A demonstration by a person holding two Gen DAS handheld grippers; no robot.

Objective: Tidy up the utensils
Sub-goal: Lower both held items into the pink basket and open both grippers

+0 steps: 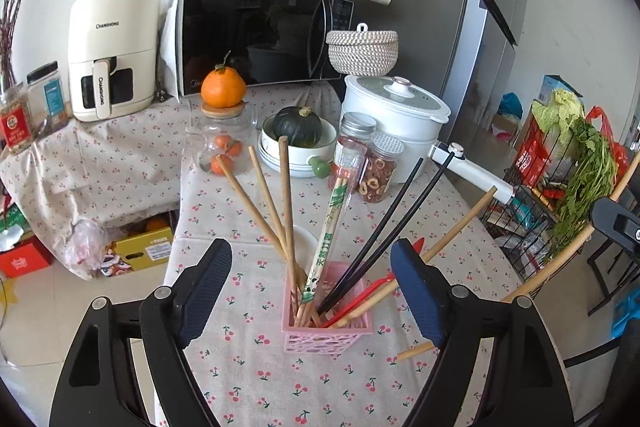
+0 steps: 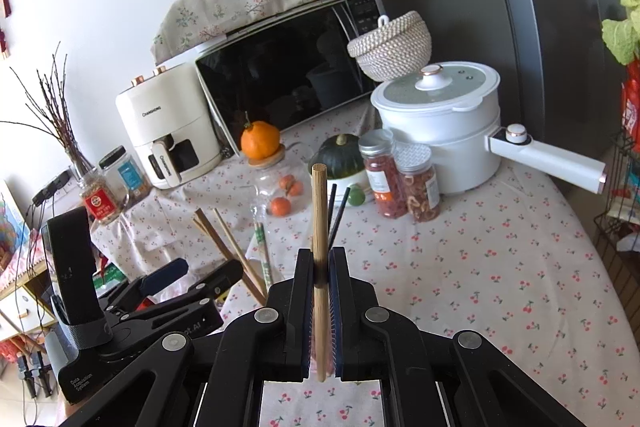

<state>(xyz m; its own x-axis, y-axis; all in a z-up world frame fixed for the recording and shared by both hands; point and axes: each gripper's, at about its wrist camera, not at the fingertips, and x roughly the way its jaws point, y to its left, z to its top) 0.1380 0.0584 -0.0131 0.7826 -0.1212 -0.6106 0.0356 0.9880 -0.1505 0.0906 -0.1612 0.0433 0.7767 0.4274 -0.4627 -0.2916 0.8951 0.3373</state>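
Pink holder point(image 1: 328, 337) of chopsticks point(image 1: 286, 211) sat between spread-apart left gripper point(image 1: 310, 291) jaws, right gripper point(image 2: 321, 269) clenched on upright wooden chopstick point(image 2: 319, 219), jars point(image 1: 382, 167) and pot point(image 1: 394, 107) stood beyond

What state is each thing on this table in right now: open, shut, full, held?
Left gripper: open, holding nothing.
Right gripper: shut on wooden chopstick.
Pink holder: upright, holding several utensils.
White pot: lid on.
Microwave: door shut.
Two jars: capped.
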